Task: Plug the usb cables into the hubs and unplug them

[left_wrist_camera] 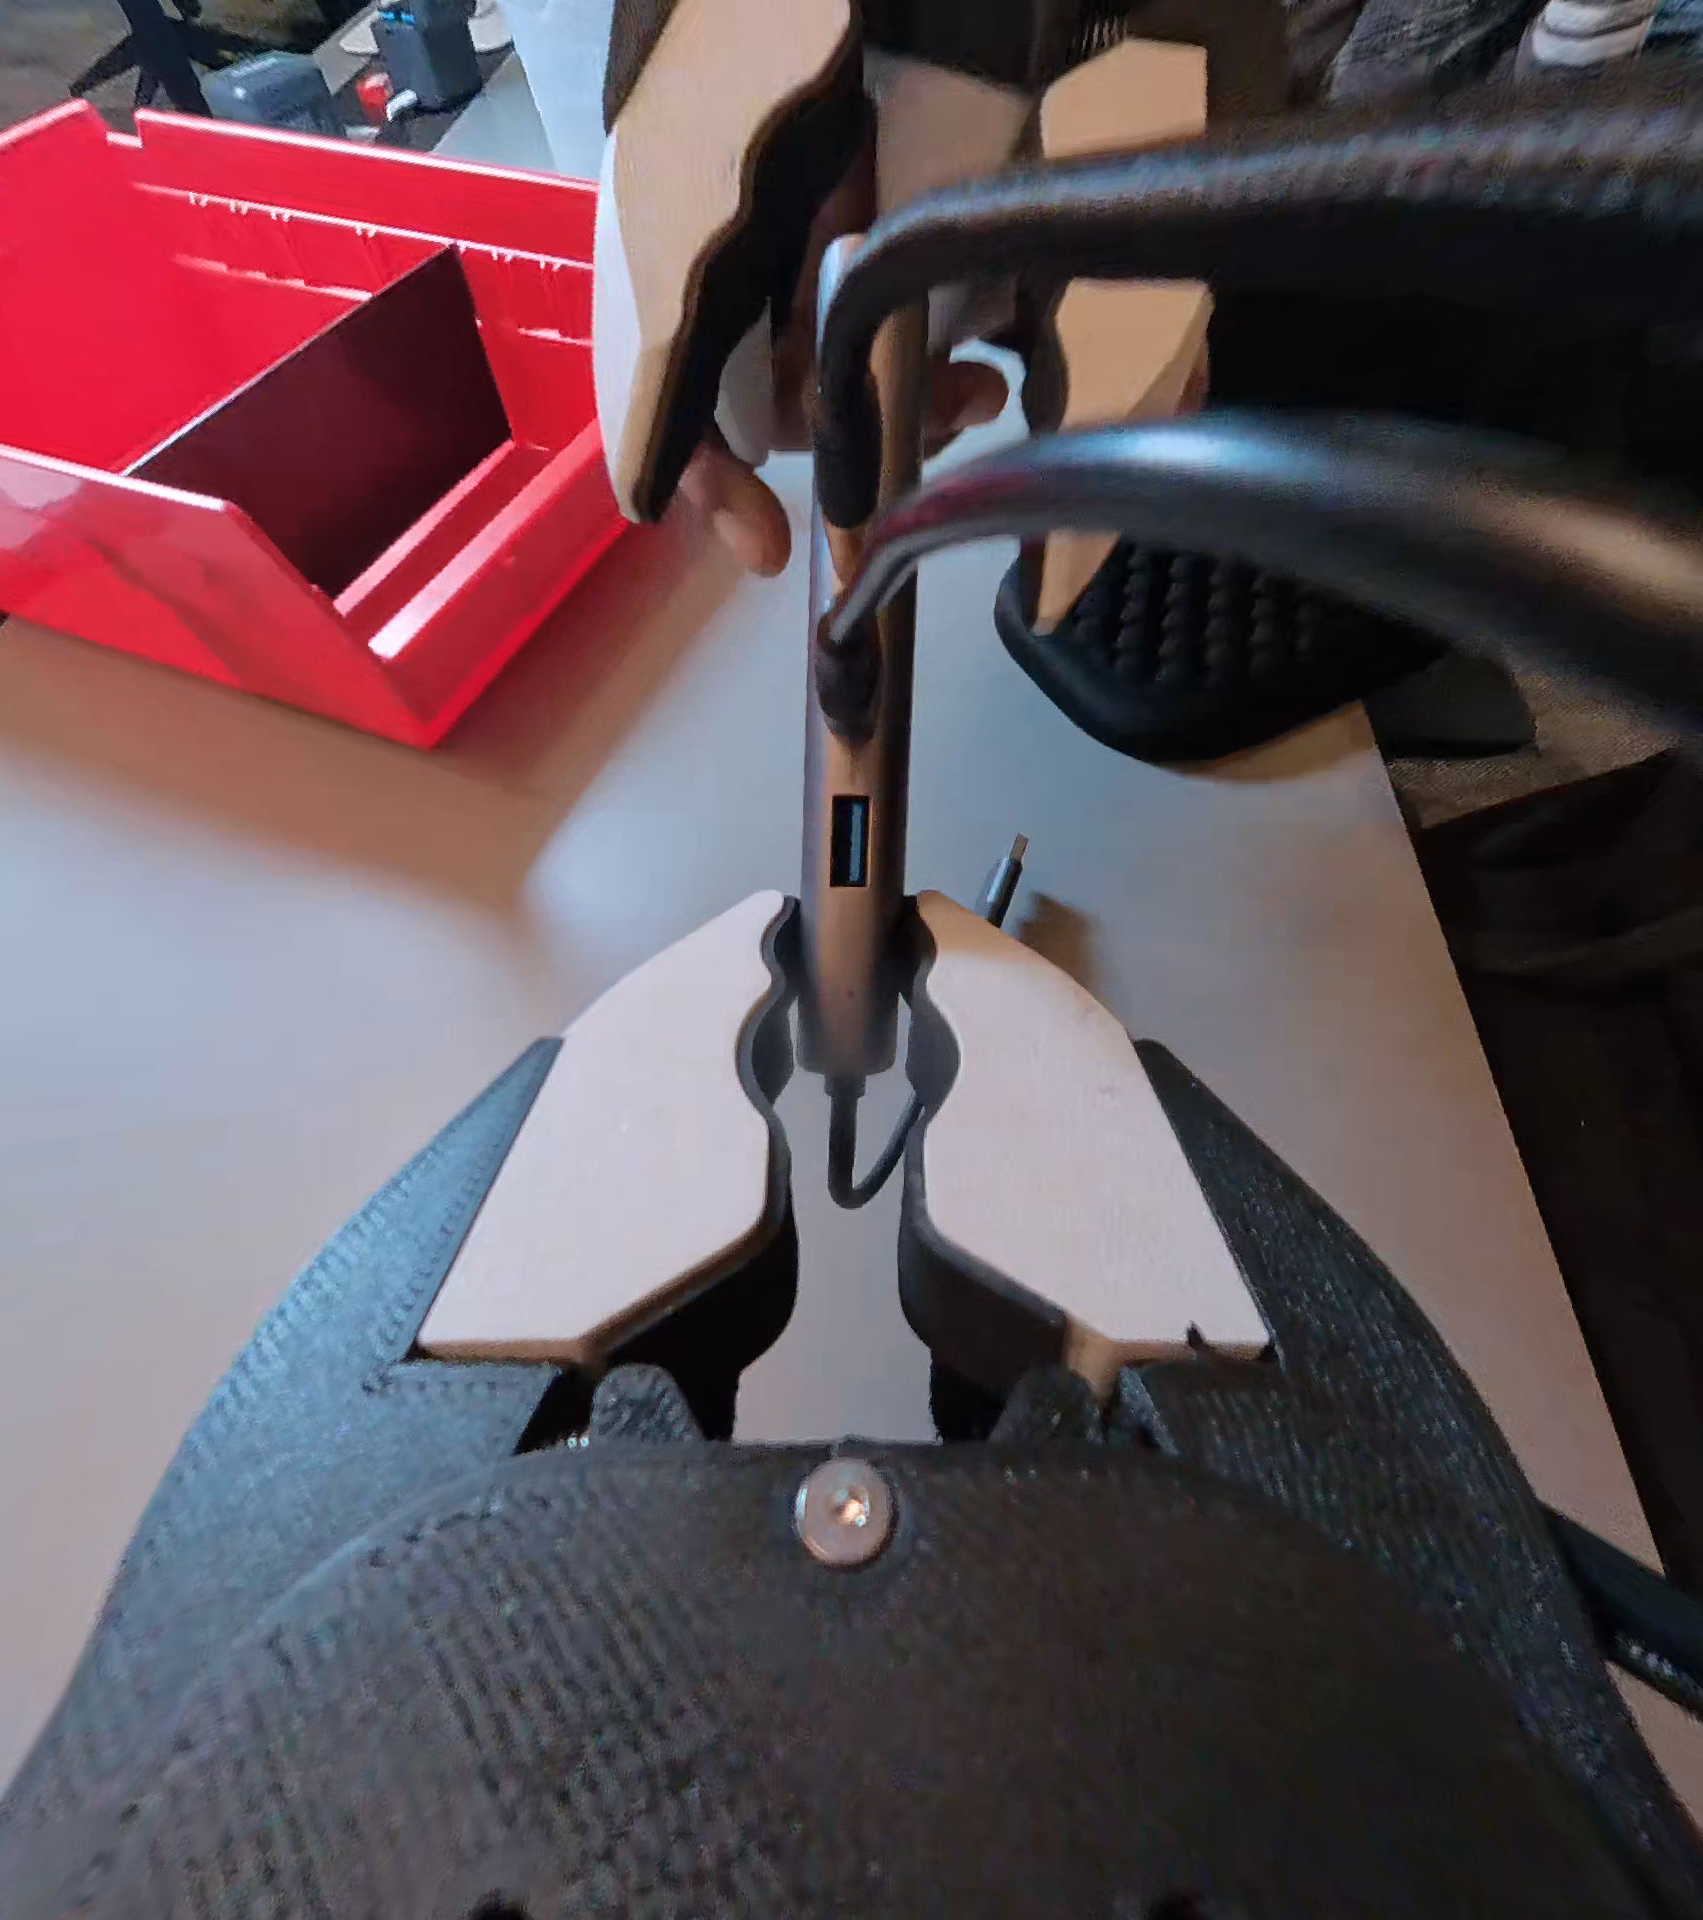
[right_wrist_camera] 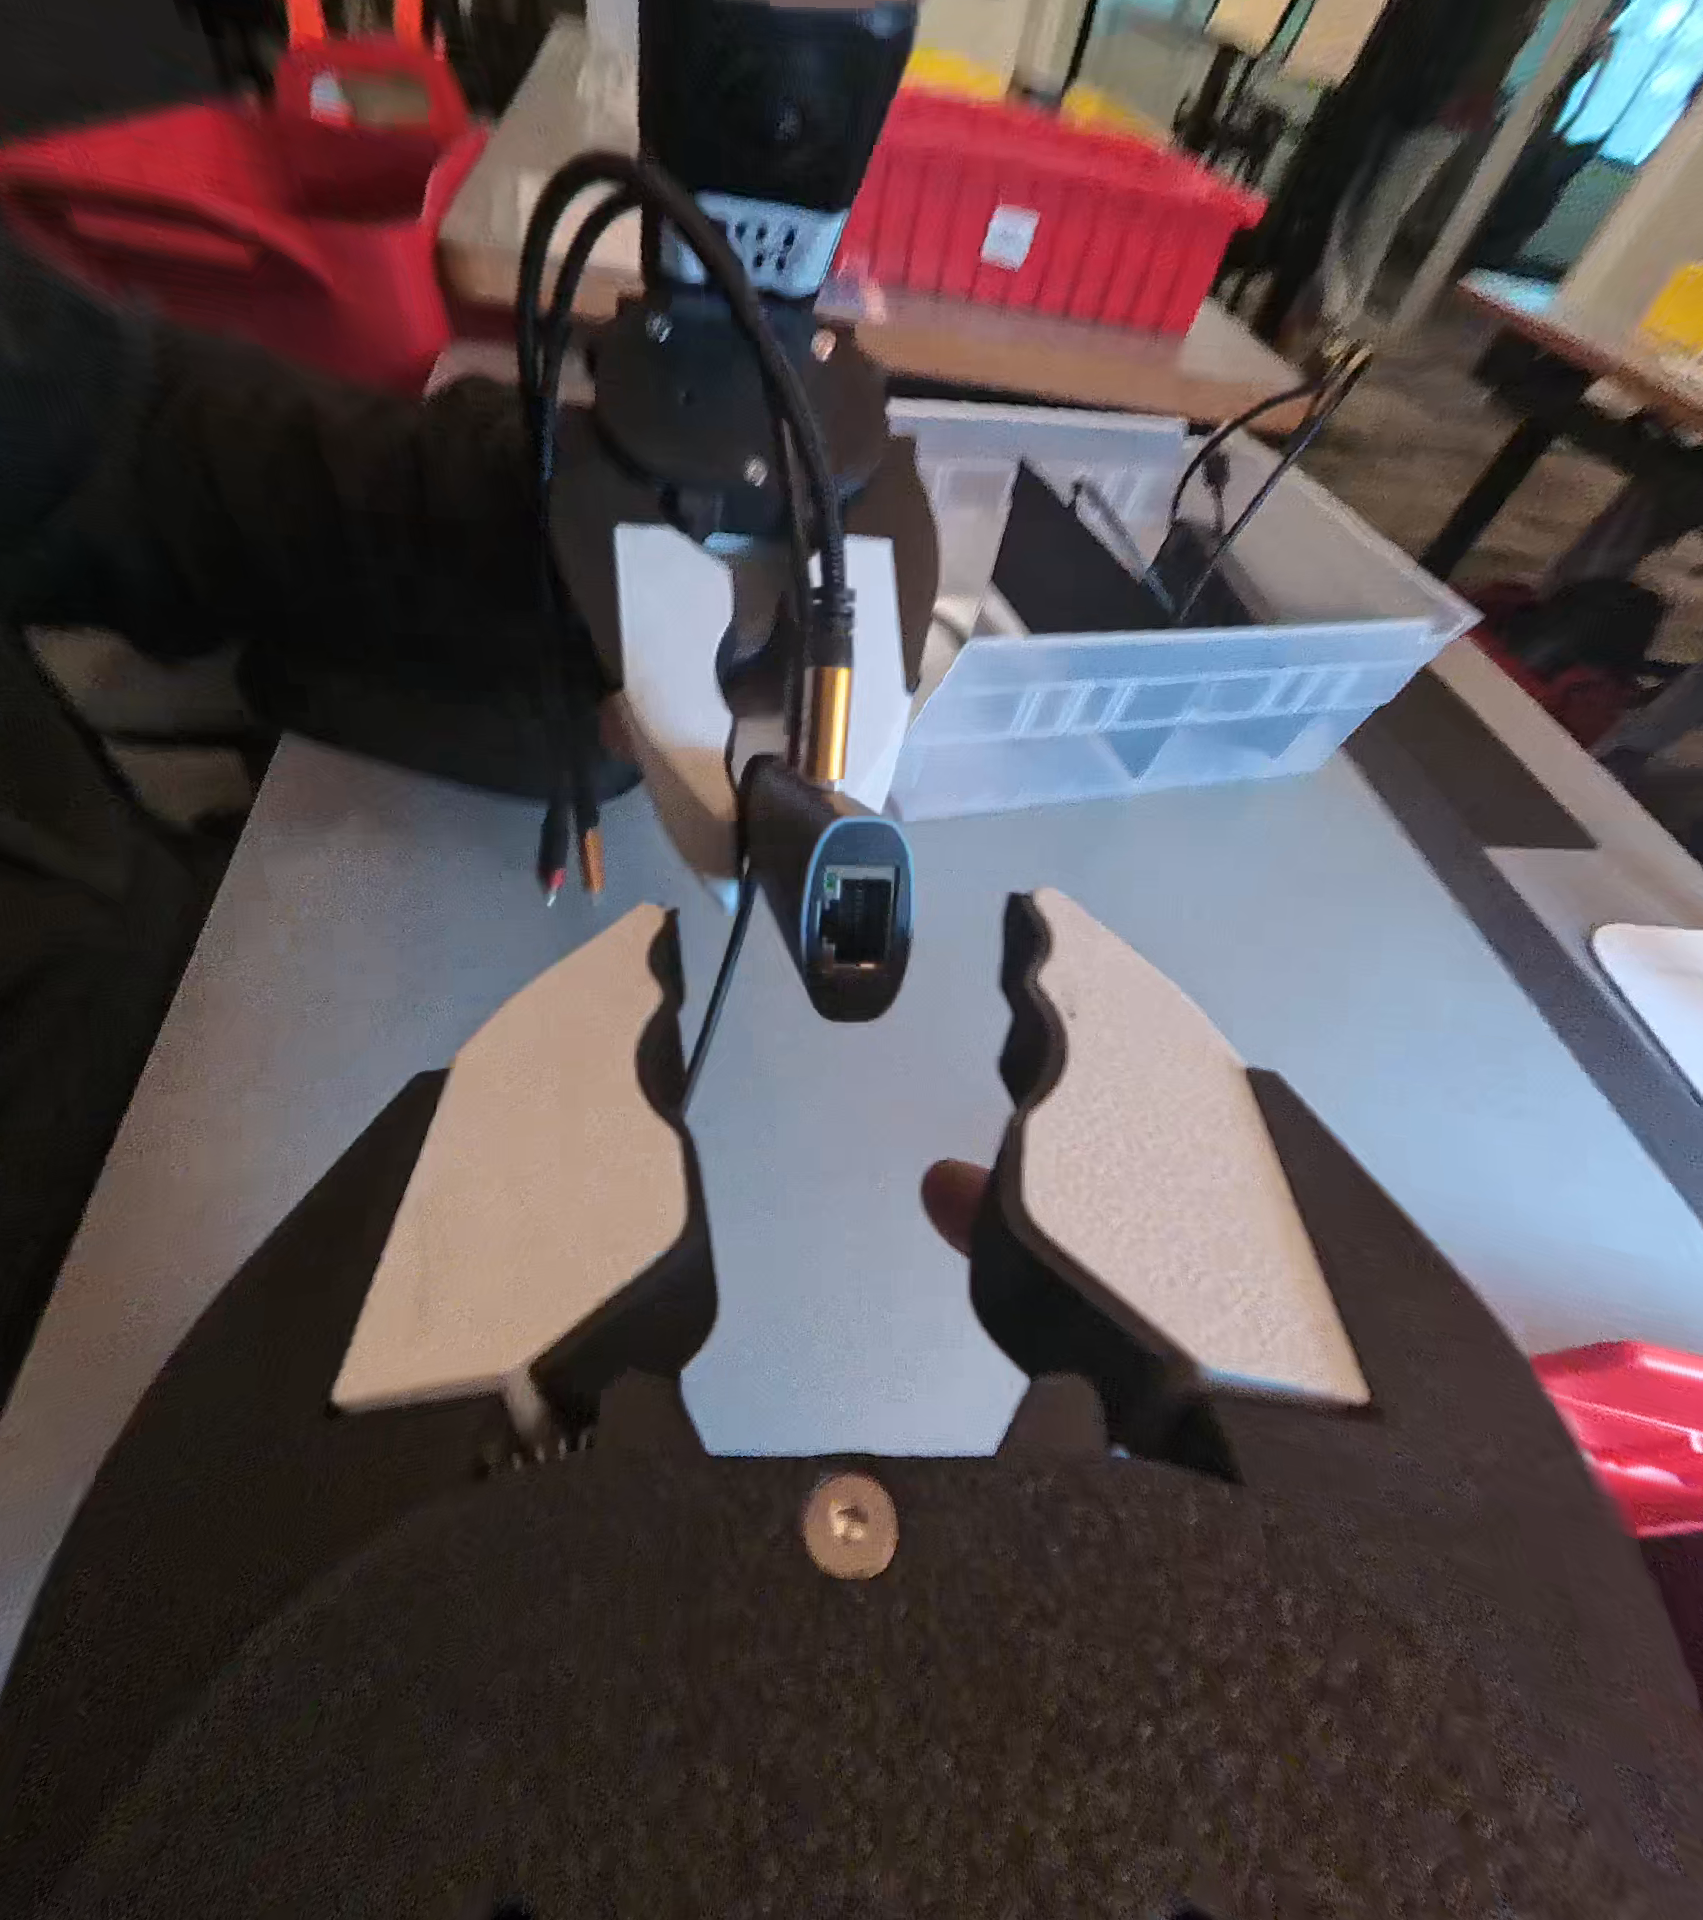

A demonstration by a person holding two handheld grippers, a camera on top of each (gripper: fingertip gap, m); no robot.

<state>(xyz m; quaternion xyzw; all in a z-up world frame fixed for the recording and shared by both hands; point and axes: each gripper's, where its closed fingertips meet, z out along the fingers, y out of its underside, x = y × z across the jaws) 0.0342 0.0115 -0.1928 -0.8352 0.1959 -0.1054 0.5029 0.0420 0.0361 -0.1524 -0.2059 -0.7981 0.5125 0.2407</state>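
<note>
My left gripper (left_wrist_camera: 852,914) is shut on the near end of a slim grey USB hub (left_wrist_camera: 852,727) and holds it above the table. Two black cables (left_wrist_camera: 1346,478) are plugged into the hub's side; one port (left_wrist_camera: 849,842) below them is empty. In the right wrist view the hub's end (right_wrist_camera: 855,920) faces me, with a gold-collared plug (right_wrist_camera: 821,717) in it. Loose cable ends (right_wrist_camera: 572,852) hang to the left. My right gripper (right_wrist_camera: 842,914) is open, its fingers either side of the hub's far end without touching it. It also shows in the left wrist view (left_wrist_camera: 852,551).
A red divided bin (left_wrist_camera: 234,436) stands on the table at the left. A clear plastic bin (right_wrist_camera: 1190,707) holding cables stands behind the hub in the right wrist view. The hub's own short lead (left_wrist_camera: 857,1153) loops between my left fingers. Red crates (right_wrist_camera: 1034,208) sit on a farther table. My right fingertips sit around 5 cm from my left ones.
</note>
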